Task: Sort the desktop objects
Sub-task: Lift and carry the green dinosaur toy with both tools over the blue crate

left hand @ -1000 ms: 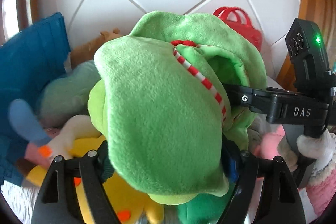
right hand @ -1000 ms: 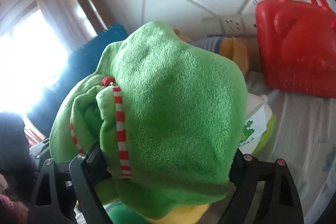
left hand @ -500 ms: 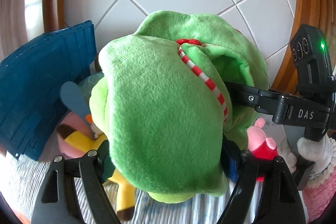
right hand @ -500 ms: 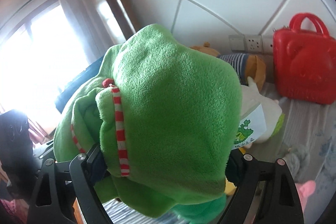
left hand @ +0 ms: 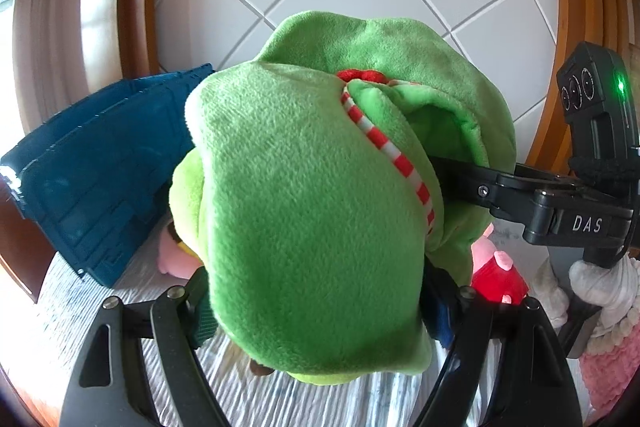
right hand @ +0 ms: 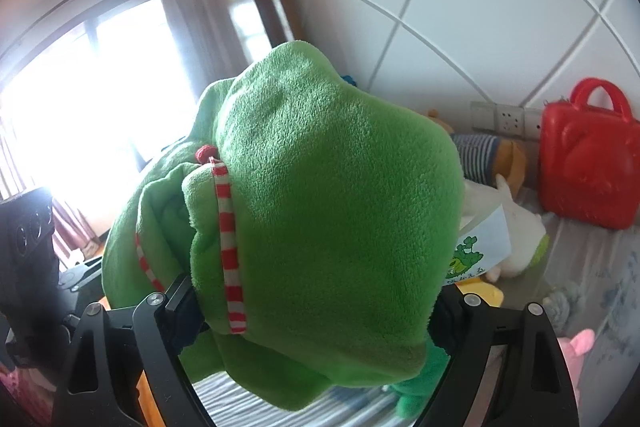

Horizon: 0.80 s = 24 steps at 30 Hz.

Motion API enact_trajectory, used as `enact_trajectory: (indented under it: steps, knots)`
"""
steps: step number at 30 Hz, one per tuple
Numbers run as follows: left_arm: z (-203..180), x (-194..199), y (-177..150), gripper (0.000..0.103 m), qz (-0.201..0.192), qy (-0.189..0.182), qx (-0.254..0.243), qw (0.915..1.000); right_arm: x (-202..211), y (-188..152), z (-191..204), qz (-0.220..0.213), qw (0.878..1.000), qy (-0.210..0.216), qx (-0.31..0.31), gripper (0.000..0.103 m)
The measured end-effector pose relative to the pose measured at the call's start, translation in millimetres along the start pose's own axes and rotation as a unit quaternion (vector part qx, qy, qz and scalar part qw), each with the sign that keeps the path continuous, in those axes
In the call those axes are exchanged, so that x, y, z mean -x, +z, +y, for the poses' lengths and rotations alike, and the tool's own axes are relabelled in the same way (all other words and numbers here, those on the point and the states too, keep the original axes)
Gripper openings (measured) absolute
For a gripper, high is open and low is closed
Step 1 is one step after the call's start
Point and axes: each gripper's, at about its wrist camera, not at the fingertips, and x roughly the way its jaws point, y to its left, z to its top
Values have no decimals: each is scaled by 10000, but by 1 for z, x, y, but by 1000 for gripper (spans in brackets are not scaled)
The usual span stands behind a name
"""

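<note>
Left wrist view: the left claw (left hand: 320, 307) is clamped on the green plush (left hand: 312, 195) filling mid-frame, with the right claw's finger biting in from the right and a blue crate (left hand: 104, 179) at left, contents hidden. Right wrist view: the right claw (right hand: 312, 315) also grips the plush dead centre, and a red case (right hand: 588, 163) sits far right.

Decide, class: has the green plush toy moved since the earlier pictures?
Yes. The green plush toy has risen: in the right wrist view, the red case and wall socket now sit lower beside it.
</note>
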Motion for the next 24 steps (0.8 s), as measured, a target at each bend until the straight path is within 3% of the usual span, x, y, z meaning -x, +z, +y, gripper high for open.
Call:
enact_trajectory:
  steps: [10, 24]
  knots:
    - [42, 49, -9, 80, -195, 92, -2, 9998, -7, 11, 55, -100, 9997, 66, 235, 88]
    - [167, 98, -44, 80, -9, -82, -156, 9998, -63, -18, 181, -59, 9999, -84, 9, 88]
